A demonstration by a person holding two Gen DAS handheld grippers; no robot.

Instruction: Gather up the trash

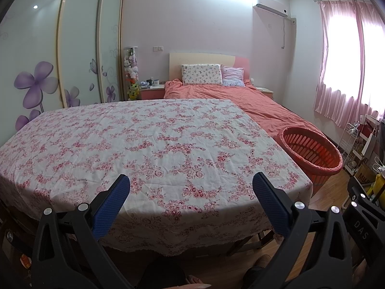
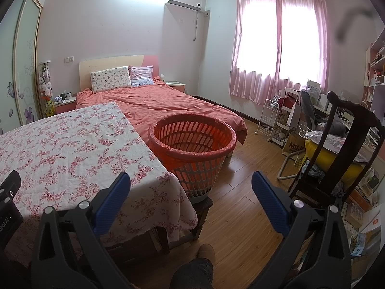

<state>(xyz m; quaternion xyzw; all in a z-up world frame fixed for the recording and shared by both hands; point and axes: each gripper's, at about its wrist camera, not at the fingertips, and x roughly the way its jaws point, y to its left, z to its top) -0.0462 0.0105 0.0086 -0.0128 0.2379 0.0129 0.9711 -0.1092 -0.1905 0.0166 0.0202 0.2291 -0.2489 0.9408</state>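
A table under a pink floral cloth [image 1: 144,144] [image 2: 60,149] fills the near ground; I see no trash on it. A slatted basket [image 2: 192,144] [image 1: 312,151] with a red bag lining stands on a low dark stool at the table's right corner. My left gripper [image 1: 191,187] hangs open over the table's near edge, nothing between its blue pads. My right gripper [image 2: 191,187] is open too, over the table's right corner and the wooden floor, short of the basket. Part of the right gripper shows at the lower right of the left wrist view.
A bed [image 2: 156,103] with an orange cover lies behind the table and basket. A dark wooden chair [image 2: 336,149] with a yellow cushion, a white wire rack [image 2: 269,120] and cluttered shelves line the right wall. A person's leg and shoe [image 2: 204,255] are below.
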